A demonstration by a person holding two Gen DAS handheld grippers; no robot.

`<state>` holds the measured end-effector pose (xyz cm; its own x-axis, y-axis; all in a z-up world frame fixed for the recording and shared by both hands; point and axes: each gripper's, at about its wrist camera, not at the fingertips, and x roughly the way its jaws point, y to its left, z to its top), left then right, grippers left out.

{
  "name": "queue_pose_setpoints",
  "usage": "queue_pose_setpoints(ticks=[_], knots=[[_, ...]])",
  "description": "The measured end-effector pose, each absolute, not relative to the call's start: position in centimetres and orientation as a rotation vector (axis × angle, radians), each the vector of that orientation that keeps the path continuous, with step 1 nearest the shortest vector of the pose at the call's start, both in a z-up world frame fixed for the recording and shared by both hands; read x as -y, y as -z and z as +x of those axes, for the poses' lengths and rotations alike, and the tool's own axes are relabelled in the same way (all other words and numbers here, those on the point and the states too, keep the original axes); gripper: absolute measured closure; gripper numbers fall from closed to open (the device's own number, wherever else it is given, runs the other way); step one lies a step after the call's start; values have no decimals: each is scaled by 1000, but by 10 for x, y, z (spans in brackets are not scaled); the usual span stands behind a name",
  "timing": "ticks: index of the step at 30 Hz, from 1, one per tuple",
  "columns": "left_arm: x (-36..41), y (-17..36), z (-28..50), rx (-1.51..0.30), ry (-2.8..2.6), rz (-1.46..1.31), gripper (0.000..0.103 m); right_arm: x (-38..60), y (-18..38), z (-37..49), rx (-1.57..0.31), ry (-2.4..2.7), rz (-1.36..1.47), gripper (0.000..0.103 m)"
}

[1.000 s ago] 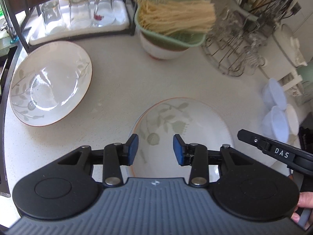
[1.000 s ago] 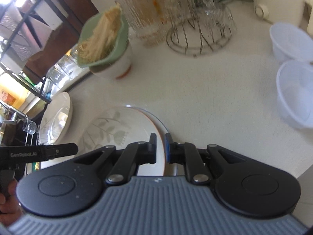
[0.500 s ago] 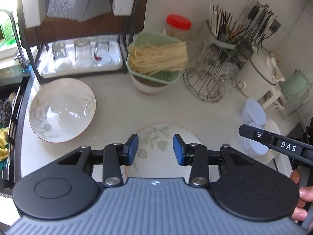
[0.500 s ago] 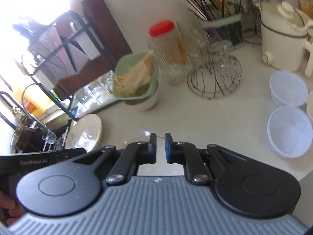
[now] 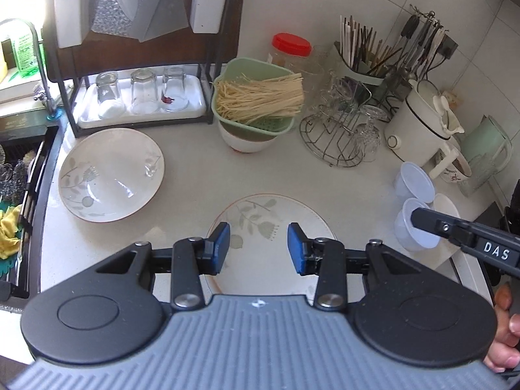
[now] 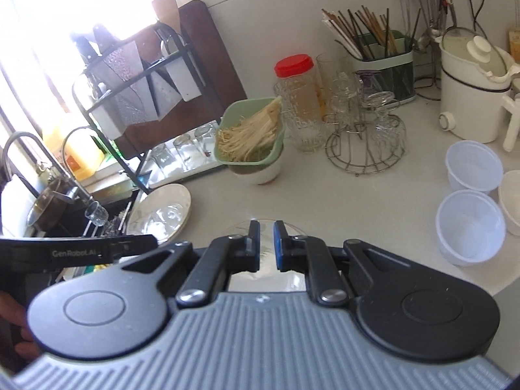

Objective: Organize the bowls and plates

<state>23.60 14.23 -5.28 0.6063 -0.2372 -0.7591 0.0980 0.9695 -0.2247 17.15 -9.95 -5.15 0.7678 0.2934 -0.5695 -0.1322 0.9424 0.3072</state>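
Observation:
A leaf-patterned plate (image 5: 263, 227) lies on the white counter below my left gripper (image 5: 259, 248), which is open, empty and held well above it. A second leaf-patterned plate (image 5: 110, 174) lies at the left by the sink; it also shows in the right wrist view (image 6: 161, 211). My right gripper (image 6: 266, 245) has its jaws nearly closed with a narrow gap and nothing between them; the near plate's rim (image 6: 289, 226) peeks out behind its fingers. Translucent plastic bowls (image 6: 469, 224) and a white bowl (image 6: 512, 200) sit at the right.
A green colander of noodles (image 5: 256, 99) sits on a white bowl at the back. A wire rack with glasses (image 5: 341, 130), a red-lidded jar (image 5: 291, 48), a utensil holder (image 5: 364, 65), a white kettle (image 5: 419, 123) and a tray of glasses (image 5: 143, 97) line the back. The sink (image 5: 19, 195) is at the left.
Both grippers have risen and pulled back from the near plate, so more of the counter shows. The plate stays on the counter. Jaw openings are unchanged.

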Motion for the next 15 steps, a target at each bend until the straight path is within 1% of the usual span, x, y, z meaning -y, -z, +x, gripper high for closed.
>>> queue_pose_setpoints(ticks=[15], knots=[[-139,53,216,-844,28,-198,59,105,51,180,-640,-349,154,91]])
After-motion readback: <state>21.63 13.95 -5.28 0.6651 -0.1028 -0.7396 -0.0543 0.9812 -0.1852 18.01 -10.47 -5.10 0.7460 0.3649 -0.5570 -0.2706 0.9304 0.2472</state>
